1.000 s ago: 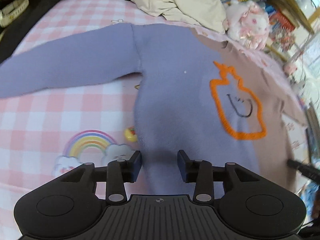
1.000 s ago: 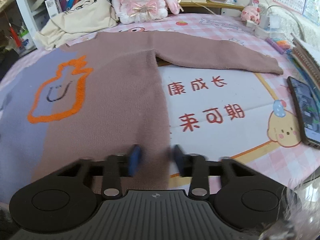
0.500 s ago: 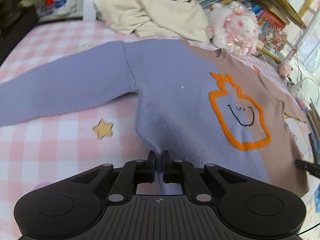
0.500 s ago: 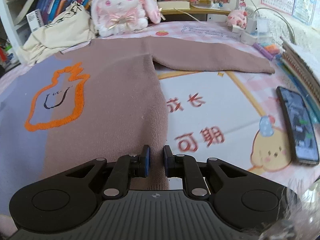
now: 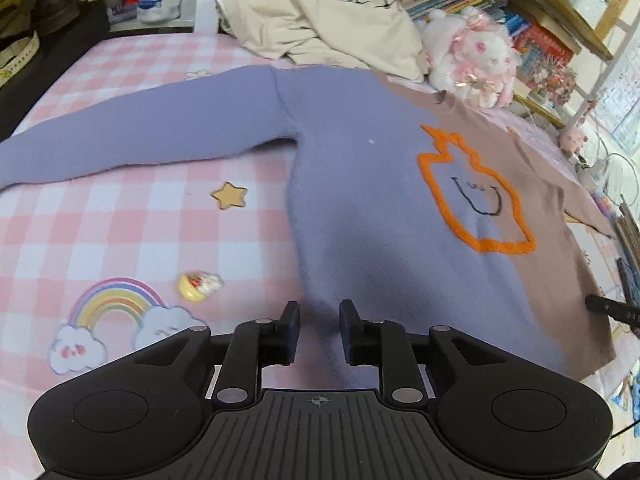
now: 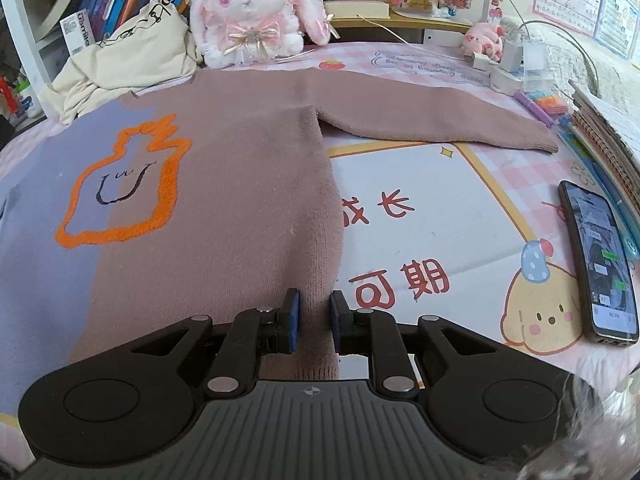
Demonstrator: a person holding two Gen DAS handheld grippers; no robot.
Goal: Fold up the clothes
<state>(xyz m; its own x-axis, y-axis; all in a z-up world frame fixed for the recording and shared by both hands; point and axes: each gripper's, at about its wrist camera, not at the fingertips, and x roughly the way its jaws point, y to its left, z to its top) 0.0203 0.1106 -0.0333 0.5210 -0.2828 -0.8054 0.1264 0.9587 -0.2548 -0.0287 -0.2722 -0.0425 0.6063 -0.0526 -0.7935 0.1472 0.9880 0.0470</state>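
A two-tone sweater lies flat on the pink checked cloth, purple half (image 5: 360,184) on the left, brown half (image 6: 240,208) on the right, with an orange outlined figure (image 5: 476,196) at the middle, also in the right wrist view (image 6: 124,184). Both sleeves are spread out sideways. My left gripper (image 5: 319,326) is open over the purple hem corner, with cloth between its jaws. My right gripper (image 6: 314,316) is partly open over the brown hem corner, its jaws a narrow gap apart around the side seam.
A cream garment (image 5: 320,24) and a plush rabbit (image 6: 248,12) sit at the back by bookshelves. A phone (image 6: 600,260) and stacked notebooks (image 6: 608,136) lie at the right. A black gripper tip (image 5: 612,310) shows at the right edge of the left wrist view.
Both grippers were shut on the hem corners half a second ago; both have since opened, the left wider than the right. The sweater's hem has settled flat again.
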